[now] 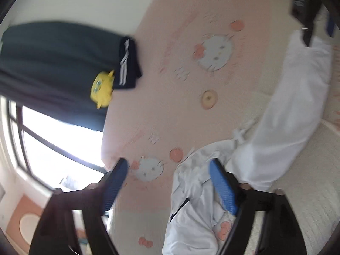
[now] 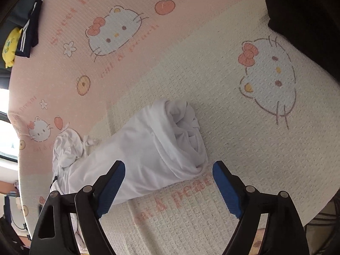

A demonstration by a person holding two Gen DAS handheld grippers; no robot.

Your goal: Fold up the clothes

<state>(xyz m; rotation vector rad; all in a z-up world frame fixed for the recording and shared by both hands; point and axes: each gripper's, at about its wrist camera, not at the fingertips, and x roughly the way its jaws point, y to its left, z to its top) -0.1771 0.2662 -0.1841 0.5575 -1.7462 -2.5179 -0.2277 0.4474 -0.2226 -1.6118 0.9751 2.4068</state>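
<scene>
A white garment (image 2: 153,155) lies in a long roll on the cartoon-cat bedspread (image 2: 212,85), one end bunched and crumpled (image 2: 65,148). My right gripper (image 2: 167,167) is open just above the thick end of the roll, its blue pads on either side of it, holding nothing. In the left wrist view the same white garment (image 1: 282,110) stretches from the lower middle to the upper right. My left gripper (image 1: 169,165) is open over its crumpled end, holding nothing. The right gripper (image 1: 318,23) shows at the top right, at the garment's far end.
A folded dark garment with white stripes (image 1: 127,63) and a yellow plush toy (image 1: 102,88) lie at the bed's far edge by a dark curtain (image 1: 53,68). A window (image 1: 53,136) is beyond it. Something black (image 2: 303,17) sits at the bed's upper right.
</scene>
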